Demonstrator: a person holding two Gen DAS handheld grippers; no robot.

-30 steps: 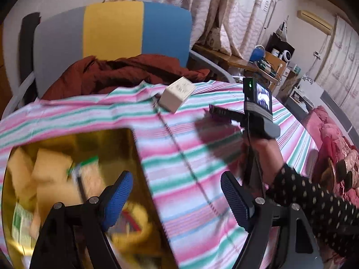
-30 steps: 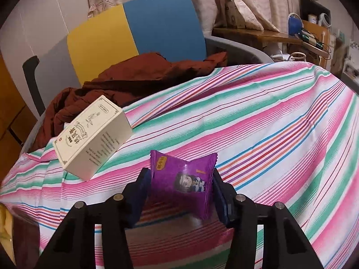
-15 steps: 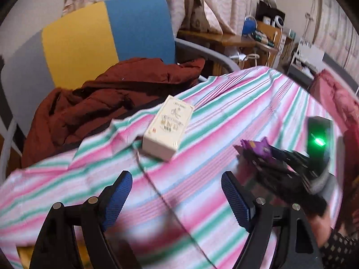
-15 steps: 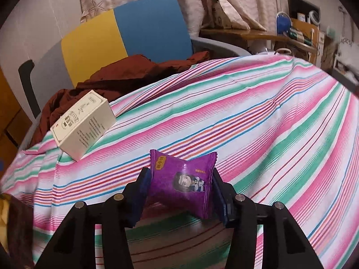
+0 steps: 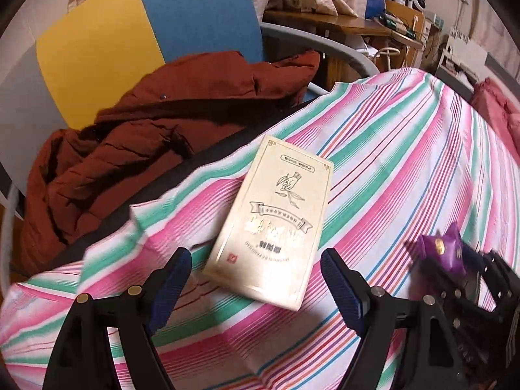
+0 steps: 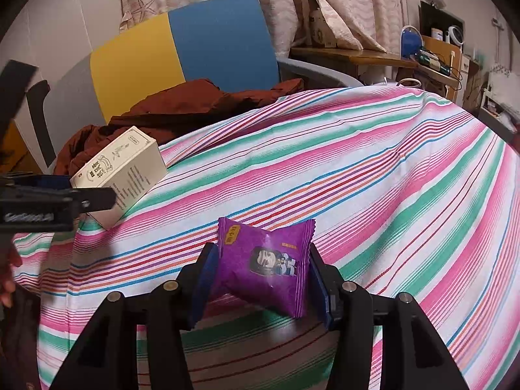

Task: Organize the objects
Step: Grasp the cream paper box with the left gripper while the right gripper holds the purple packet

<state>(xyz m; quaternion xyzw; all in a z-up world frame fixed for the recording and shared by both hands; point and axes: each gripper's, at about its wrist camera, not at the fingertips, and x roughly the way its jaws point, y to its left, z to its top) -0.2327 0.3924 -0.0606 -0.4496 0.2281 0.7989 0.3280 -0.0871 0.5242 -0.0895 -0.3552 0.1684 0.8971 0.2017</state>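
Warm, dim indoor light falls evenly, with soft shadows under the cream box (image 5: 273, 224). Fisheye bending darkens the corners. Motion blur smears the left wrist view, especially the purple packet (image 5: 443, 253)

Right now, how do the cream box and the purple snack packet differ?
The cream box is a rigid, printed carton lying flat on the striped cloth; the purple snack packet is a soft, crimped pouch held off it. The box is free, with the left gripper closing around its near end without touching; the packet is clamped in the right gripper. The box looks larger. Both are sealed.
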